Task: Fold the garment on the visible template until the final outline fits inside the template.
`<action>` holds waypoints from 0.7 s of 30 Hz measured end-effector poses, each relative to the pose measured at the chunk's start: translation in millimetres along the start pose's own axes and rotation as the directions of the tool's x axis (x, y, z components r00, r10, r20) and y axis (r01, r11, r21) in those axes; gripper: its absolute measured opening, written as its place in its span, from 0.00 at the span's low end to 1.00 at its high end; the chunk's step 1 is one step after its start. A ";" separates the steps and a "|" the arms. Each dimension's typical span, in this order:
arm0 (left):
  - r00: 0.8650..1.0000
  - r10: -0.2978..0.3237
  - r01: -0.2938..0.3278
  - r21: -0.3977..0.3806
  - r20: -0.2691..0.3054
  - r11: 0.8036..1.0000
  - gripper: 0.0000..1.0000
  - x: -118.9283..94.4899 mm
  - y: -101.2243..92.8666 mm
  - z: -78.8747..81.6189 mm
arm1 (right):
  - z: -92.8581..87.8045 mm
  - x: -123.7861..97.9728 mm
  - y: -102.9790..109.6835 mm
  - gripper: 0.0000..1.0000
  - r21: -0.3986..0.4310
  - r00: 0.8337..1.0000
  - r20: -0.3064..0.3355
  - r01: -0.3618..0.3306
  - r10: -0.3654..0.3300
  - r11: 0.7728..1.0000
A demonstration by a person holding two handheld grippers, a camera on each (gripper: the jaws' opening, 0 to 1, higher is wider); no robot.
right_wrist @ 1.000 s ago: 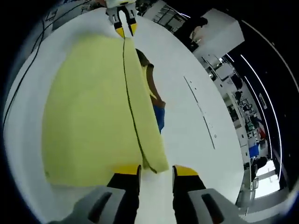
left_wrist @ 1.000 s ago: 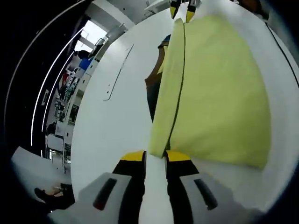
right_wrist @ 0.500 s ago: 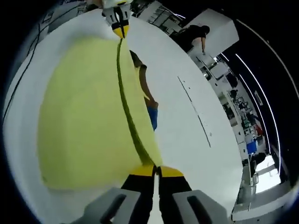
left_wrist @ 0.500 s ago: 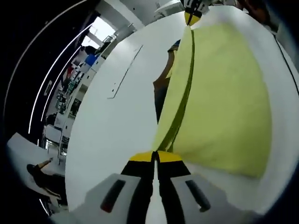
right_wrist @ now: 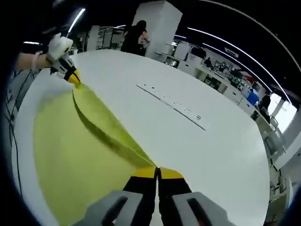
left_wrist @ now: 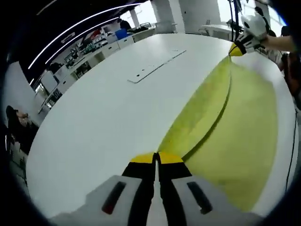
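Note:
A yellow garment (left_wrist: 235,127) lies on the white table (left_wrist: 103,108), its near edge raised off the surface. My left gripper (left_wrist: 156,158) is shut on one corner of that edge. In the left gripper view the right gripper (left_wrist: 235,48), held by a hand, pinches the far corner. In the right gripper view my right gripper (right_wrist: 157,172) is shut on its corner of the yellow garment (right_wrist: 70,146), and the left gripper (right_wrist: 73,76) grips the other end. The lifted edge stretches taut between the two.
A long black template line with small marks (right_wrist: 171,104) crosses the white table (right_wrist: 207,155) beyond the garment; the same line (left_wrist: 155,68) shows in the left gripper view. A cable (left_wrist: 292,155) runs along the table edge. Desks, shelves and people stand in the background.
Both grippers shut on the garment's edge corners a second ago and have since lifted it; both cameras tilted up, so the room beyond the table now shows.

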State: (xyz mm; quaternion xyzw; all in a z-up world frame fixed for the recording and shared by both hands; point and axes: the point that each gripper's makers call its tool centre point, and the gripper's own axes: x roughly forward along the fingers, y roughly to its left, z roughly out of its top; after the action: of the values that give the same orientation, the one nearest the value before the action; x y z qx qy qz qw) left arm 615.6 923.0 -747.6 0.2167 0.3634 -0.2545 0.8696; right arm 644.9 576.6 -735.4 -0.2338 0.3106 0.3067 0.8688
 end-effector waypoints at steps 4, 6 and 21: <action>1.000 -0.002 0.002 -0.042 0.006 0.999 0.00 3.2 4.0 2.0 | -3.3 5.1 2.6 0.00 0.003 1.000 -0.024 -0.002 0.002 1.000; 1.000 0.003 -0.002 -0.098 0.015 0.995 0.00 2.9 6.7 3.4 | -5.1 6.8 3.8 0.00 0.006 0.999 -0.032 -0.001 0.002 1.000; 0.995 -0.029 0.039 -0.103 0.095 0.994 0.08 -13.5 4.4 6.8 | 1.2 -0.3 13.6 0.06 0.158 0.997 0.039 -0.069 0.063 0.985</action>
State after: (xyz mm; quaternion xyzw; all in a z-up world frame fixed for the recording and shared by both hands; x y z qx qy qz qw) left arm 613.6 926.4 -732.3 0.1526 0.3386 -0.2598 0.8914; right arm 635.9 586.7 -737.3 -0.1480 0.3270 0.3134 0.8792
